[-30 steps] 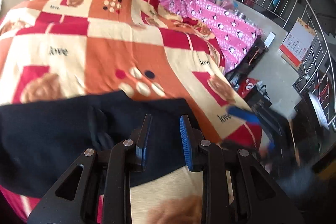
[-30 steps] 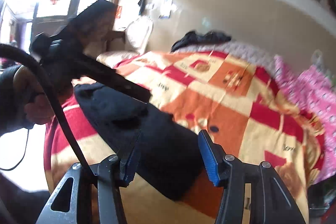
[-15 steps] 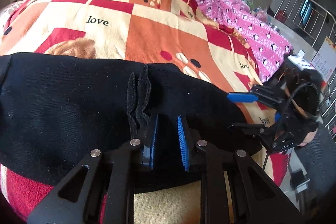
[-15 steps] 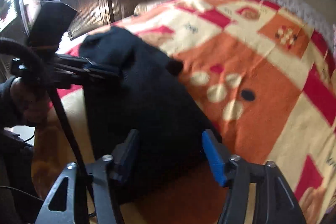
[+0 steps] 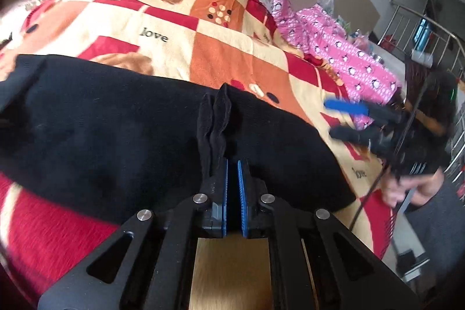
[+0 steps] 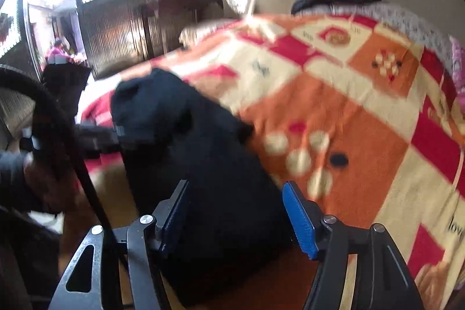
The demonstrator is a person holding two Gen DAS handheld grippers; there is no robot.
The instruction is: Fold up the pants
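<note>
My left fingers (image 5: 232,188) were closing on the near edge of the black pants (image 5: 116,135), and I could see dark cloth in the thin gap between the blue pads. A little ridge of cloth stood up just past them. My right fingers (image 6: 238,211) stood wide over the other end of the pants (image 6: 203,159) and were closing a bit, but they were not pressing the cloth yet.

The pants lay stretched in a long band across the near side of the bed, on the blanket (image 5: 221,54) with red and orange squares. I think the folding had only just begun. One end was nearly pinched. The other end needed a grip, and I could see no fold made yet. Farther back lay a pink cloth (image 5: 343,60).
</note>
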